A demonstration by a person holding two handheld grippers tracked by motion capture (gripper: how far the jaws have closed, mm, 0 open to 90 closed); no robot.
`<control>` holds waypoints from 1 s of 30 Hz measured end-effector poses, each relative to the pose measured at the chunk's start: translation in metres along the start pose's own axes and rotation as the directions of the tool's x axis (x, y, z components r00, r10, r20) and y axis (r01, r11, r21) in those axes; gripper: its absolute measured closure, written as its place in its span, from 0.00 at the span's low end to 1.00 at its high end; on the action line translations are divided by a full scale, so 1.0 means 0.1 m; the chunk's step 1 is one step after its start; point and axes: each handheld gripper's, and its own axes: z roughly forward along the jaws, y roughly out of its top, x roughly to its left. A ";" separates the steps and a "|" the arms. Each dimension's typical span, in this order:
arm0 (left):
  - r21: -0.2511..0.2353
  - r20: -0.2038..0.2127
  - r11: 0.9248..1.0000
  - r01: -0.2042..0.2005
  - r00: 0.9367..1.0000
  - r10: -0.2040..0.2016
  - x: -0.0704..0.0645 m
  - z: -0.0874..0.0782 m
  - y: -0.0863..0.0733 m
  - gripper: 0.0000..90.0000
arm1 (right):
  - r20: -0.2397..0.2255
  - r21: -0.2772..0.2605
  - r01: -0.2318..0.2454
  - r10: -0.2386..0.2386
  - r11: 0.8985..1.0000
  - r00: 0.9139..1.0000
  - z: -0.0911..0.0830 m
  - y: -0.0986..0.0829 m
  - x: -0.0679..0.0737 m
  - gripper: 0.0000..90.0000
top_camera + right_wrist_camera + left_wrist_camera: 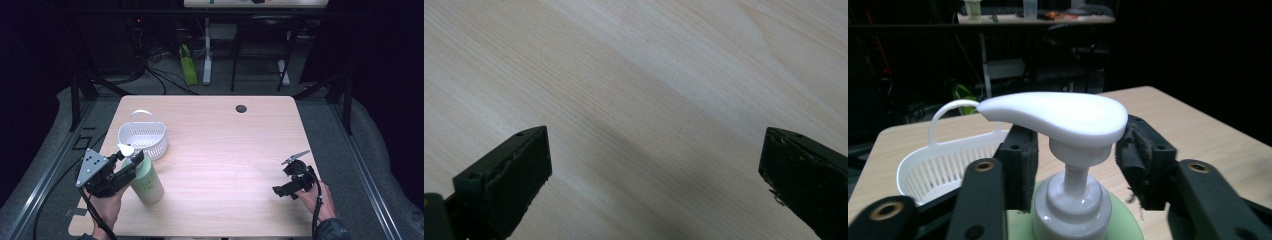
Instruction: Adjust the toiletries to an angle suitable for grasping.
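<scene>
Both tongs near edge — bottle [146,180] too.

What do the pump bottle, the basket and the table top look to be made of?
Pump bottle: pale green body, matte, probably plastic; its white pump head is smooth moulded plastic with a soft sheen. Basket: white plastic, judging by the moulded slotted walls and thin arched handle. Table: light wood grain, matte; whether solid wood or laminate cannot be told.

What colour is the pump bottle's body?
Pale green bottle, with a white pump; the high view shows it best.
</scene>
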 end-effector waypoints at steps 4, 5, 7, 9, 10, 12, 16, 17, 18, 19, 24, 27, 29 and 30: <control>-0.024 0.001 1.000 0.011 1.000 -0.011 0.01 -0.01 -0.02 0.69 | 0.001 -0.003 -0.002 0.002 1.000 1.000 0.00 0.00 -0.01 0.01; -0.026 0.007 1.000 0.011 1.000 -0.011 0.01 -0.01 -0.02 0.71 | -0.001 -0.004 -0.002 0.002 1.000 1.000 0.00 0.00 -0.01 0.01; -0.032 0.000 0.999 0.010 1.000 -0.010 0.00 -0.01 -0.03 0.74 | 0.001 -0.006 0.002 -0.002 1.000 1.000 0.00 0.00 -0.01 0.01; -0.037 -0.001 0.999 0.009 1.000 -0.009 0.00 0.00 -0.03 0.74 | 0.006 -0.007 0.003 -0.003 1.000 1.000 0.00 0.00 0.00 0.01; -0.037 -0.001 0.999 0.009 1.000 -0.009 0.00 0.00 -0.03 0.74 | 0.008 -0.010 0.001 -0.001 1.000 1.000 -0.01 0.00 0.00 0.01; -0.035 0.004 0.999 0.014 1.000 -0.014 0.00 -0.01 -0.03 0.74 | 0.012 -0.011 0.000 0.000 1.000 1.000 -0.01 0.00 -0.01 0.01; -0.031 0.009 0.999 0.019 1.000 -0.019 0.00 -0.01 -0.02 0.74 | 0.010 -0.013 -0.002 0.002 1.000 1.000 -0.01 0.01 0.00 0.01; -0.031 0.013 0.999 0.019 1.000 -0.018 0.00 -0.01 -0.01 0.74 | 0.009 -0.011 -0.001 0.001 1.000 1.000 -0.01 0.01 0.00 0.01; -0.030 0.016 0.999 0.019 1.000 -0.018 0.00 -0.01 -0.01 0.74 | 0.011 -0.012 0.001 -0.001 1.000 1.000 -0.01 0.01 0.00 0.01; -0.031 0.014 0.999 0.018 1.000 -0.018 0.00 -0.01 -0.01 0.74 | 0.011 -0.012 0.001 -0.001 1.000 1.000 -0.01 0.01 0.00 0.01; -0.058 0.029 0.998 0.035 0.999 -0.034 0.02 -0.04 0.02 0.74 | 0.030 -0.015 0.007 -0.007 1.000 1.000 -0.03 0.01 -0.01 0.01; -0.054 0.031 0.998 0.029 0.999 -0.028 0.02 -0.05 0.04 0.74 | 0.030 -0.018 0.014 -0.014 1.000 0.999 -0.04 0.01 -0.01 0.01; -0.058 0.028 0.998 0.019 0.999 -0.018 0.01 -0.05 0.06 0.74 | 0.025 -0.018 0.010 -0.010 1.000 1.000 -0.04 0.01 0.00 0.01; -0.058 0.028 0.998 0.019 0.999 -0.018 0.01 -0.05 0.06 0.74 | 0.025 -0.018 0.010 -0.010 1.000 1.000 -0.04 0.01 0.00 0.01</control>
